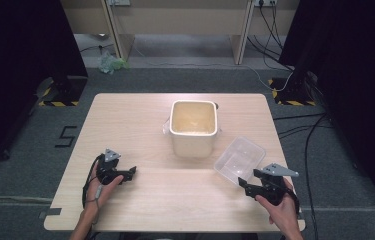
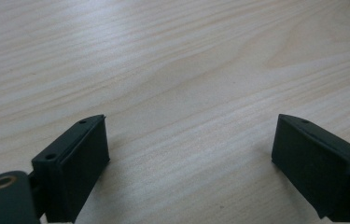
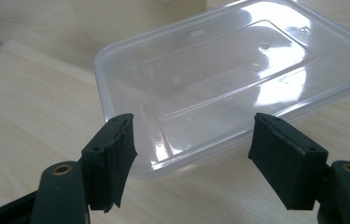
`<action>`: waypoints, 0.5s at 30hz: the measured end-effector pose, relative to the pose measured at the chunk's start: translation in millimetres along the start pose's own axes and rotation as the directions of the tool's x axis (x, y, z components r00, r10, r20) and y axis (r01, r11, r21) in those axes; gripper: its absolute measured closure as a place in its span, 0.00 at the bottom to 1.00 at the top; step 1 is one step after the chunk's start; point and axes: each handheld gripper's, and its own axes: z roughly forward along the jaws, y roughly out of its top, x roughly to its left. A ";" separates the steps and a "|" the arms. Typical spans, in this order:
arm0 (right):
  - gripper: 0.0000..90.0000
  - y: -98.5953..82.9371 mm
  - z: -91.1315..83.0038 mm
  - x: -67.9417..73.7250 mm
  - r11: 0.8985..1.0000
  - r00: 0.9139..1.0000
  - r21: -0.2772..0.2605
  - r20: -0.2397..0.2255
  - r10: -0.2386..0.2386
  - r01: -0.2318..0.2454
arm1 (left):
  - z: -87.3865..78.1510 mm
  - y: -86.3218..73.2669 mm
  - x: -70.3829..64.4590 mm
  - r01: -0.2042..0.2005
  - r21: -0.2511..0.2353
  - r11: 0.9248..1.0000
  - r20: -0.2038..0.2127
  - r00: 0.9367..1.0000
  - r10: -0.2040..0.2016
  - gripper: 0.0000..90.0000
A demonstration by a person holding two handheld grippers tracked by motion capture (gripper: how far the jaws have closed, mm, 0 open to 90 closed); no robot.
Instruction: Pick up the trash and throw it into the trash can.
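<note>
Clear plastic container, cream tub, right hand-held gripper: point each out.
clear plastic container [image 3: 219, 79], right gripper view, its flat bottom.
cream tub [image 1: 193, 145], high view, its front wall.
right hand-held gripper [image 1: 251, 179], high view, midway between its fingertips.

Both tongs, left and right, rest low with jaws spread.

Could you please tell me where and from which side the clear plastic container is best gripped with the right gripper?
Probably by its near rim. The clear plastic container sits open side up and empty, its thin wall and lip facing the right gripper, whose jaws stand open just short of it. Coming from the person's side, one jaw inside the wall and one outside should pinch it; the body looks too wide to span.
</note>
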 end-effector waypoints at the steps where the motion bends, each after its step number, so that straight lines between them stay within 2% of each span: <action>1: 0.34 0.1 -0.3 0.7 1.000 1.000 0.001 -0.006 -0.001 0.001 | 0.0 0.0 0.0 0.000 0.000 1.000 0.000 1.000 0.000 0.11; 4: 0.32 2.5 -0.9 -1.9 1.000 1.000 -0.009 0.001 0.007 -0.007 | 0.0 0.0 0.0 0.000 0.000 1.000 0.000 1.000 0.000 0.11; 5: 0.30 6.8 -0.7 -9.4 0.999 0.999 -0.028 0.023 0.042 -0.041 | 0.0 0.0 0.0 0.000 0.000 1.000 0.000 1.000 0.000 0.11; 6: 0.30 6.8 -0.7 -9.4 0.999 0.999 -0.028 0.023 0.042 -0.041 | 0.0 0.0 0.0 0.000 0.000 1.000 0.000 1.000 0.000 0.11; 7: 0.30 9.4 -0.2 -14.3 0.998 0.997 -0.036 0.043 0.057 -0.055 | 0.0 0.0 0.0 0.000 0.000 1.000 0.000 1.000 0.000 0.11; 8: 0.28 12.9 1.9 -20.8 0.996 0.995 -0.045 0.073 0.074 -0.070 | 0.0 0.0 0.0 0.000 0.000 1.000 0.000 1.000 0.000 0.11; 9: 0.27 18.7 6.5 -31.0 0.995 0.988 -0.049 0.127 0.090 -0.084 | 0.0 0.0 0.0 0.000 0.000 1.000 0.000 1.000 0.000 0.11; 11: 0.26 20.6 8.9 -35.1 0.995 0.985 -0.050 0.143 0.091 -0.085 | 0.0 0.0 0.0 0.000 0.000 1.000 0.000 1.000 0.000 0.11; 14: 0.26 30.0 22.2 -54.5 0.992 0.977 -0.058 0.178 0.121 -0.113 | 0.0 0.0 0.0 0.000 0.000 1.000 0.000 1.000 0.000 0.11; 15: 0.26 30.0 22.2 -54.5 0.992 0.977 -0.058 0.178 0.121 -0.113 | 0.0 0.0 0.0 0.000 0.000 1.000 0.000 1.000 0.000 0.11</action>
